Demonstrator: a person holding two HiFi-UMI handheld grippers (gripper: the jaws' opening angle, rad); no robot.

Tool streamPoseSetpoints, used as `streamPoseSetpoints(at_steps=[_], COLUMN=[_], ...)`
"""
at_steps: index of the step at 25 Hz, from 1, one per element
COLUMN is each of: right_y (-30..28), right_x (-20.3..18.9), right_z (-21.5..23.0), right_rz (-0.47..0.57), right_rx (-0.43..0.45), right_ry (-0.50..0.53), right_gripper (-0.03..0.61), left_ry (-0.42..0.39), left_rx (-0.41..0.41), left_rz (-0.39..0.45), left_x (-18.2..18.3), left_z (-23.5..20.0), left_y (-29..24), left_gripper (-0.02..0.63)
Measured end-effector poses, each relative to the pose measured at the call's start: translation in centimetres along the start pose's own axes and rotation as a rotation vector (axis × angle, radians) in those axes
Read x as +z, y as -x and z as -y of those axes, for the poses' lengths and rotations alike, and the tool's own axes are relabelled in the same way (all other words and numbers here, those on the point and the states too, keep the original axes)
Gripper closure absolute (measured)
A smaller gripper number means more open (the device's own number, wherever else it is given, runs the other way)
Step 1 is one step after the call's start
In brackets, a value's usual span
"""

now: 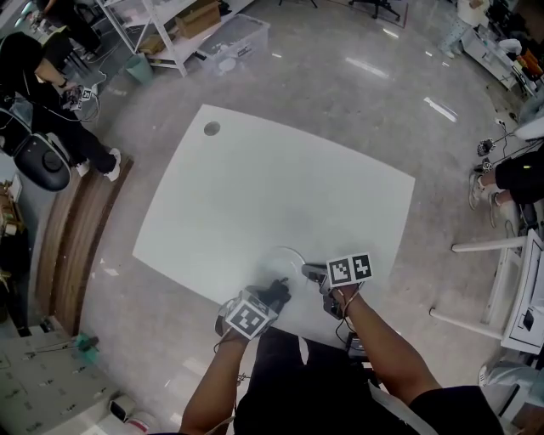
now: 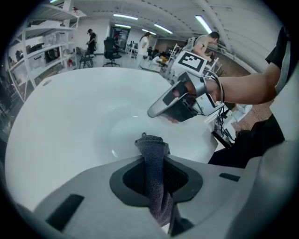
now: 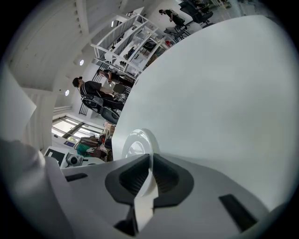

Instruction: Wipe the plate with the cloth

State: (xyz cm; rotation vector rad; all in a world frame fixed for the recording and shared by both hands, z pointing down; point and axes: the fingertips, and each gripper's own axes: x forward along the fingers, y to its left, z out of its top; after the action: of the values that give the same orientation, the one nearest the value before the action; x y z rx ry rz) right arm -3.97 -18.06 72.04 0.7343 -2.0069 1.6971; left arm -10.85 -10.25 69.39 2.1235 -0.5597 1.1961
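A white table (image 1: 280, 195) is standing on a shiny grey floor (image 1: 340, 76), with a round grey cap (image 1: 212, 128) sitting near the table's far left corner. Beyond that corner a white shelving rack (image 1: 157, 38) is holding a cardboard box (image 1: 197, 17), and a clear plastic bin (image 1: 240, 41) is lying beside the rack. Left of the table a person in black (image 1: 34, 76) is sitting, and a wooden strip (image 1: 81, 229) is running along that side.

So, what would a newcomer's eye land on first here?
A big white table fills the head view, with both grippers at its near edge. The left gripper has its jaws shut on a dark grey cloth. The right gripper pinches the rim of a white plate.
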Motion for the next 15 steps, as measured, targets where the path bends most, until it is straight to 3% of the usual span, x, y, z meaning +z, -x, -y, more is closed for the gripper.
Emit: streamPoseSetpoints(at_steps=[4, 9, 12, 15], right_y=[0.1, 0.0, 0.0, 0.0], right_x=[-0.1, -0.1, 0.1, 0.1], right_z=[0.0, 0.1, 0.1, 0.1], right_rz=[0.0, -0.013, -0.018, -0.005], right_rx=[0.003, 0.002, 0.0, 0.004], right_ry=[0.002, 0.023, 0.032, 0.018], right_gripper=[0.555, 0.555, 0.555, 0.555], left_ry=[-0.031, -0.043, -0.021, 0.028], left_rx=[-0.026, 0.007, 0.095, 0.133], left_rz=[0.032, 0.069, 0.072, 0.062], left_x=[3.3, 8.1, 9.1, 7.8], left_z=[0.6, -3.2, -7.6, -10.5], left_y=[-1.8, -2.0, -0.7, 0.8], left_gripper=[0.561, 0.561, 0.561, 0.561])
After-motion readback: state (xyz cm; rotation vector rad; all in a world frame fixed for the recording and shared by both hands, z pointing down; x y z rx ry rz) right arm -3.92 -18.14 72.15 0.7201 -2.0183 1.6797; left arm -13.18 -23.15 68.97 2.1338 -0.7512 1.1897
